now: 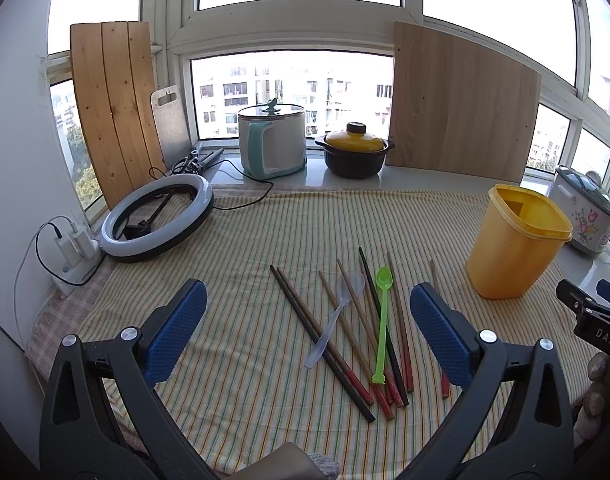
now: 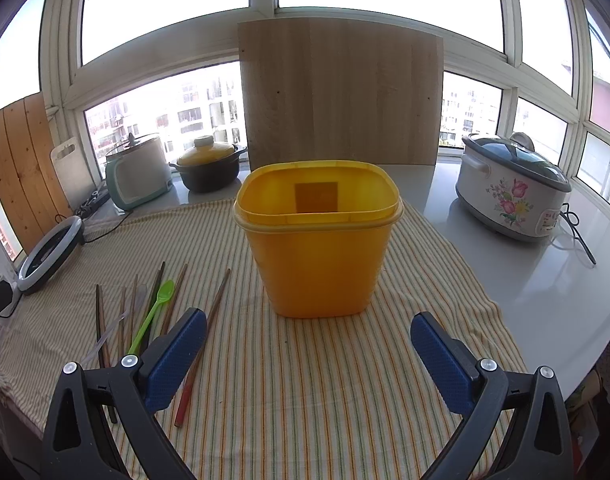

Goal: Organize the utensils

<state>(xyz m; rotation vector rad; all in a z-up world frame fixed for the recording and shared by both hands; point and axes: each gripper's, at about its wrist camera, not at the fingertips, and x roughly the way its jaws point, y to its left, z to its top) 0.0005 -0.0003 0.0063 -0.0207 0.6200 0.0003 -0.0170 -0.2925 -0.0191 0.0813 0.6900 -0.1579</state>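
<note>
The tabletop, covered w/ a striped cloth, carries all. The yellow container stands upright and empty, to the right of the utensils. Chopsticks, a green spoon and a clear spoon lie loose in a crossed pile, so sorting seems not yet begun. The left hand-held gripper is wide open above the pile; the right hand-held gripper is wide open before the container, both empty. Next move prob. needs picking one piece from the overlap. A ring light and rice cooker stand well apart, no obstacle.

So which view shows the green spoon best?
The left wrist view: the green spoon lies in full length between the open fingers, across the chopsticks. The right wrist view shows the spoon smaller, at the left edge, its handle end hidden behind the right gripper.
</note>
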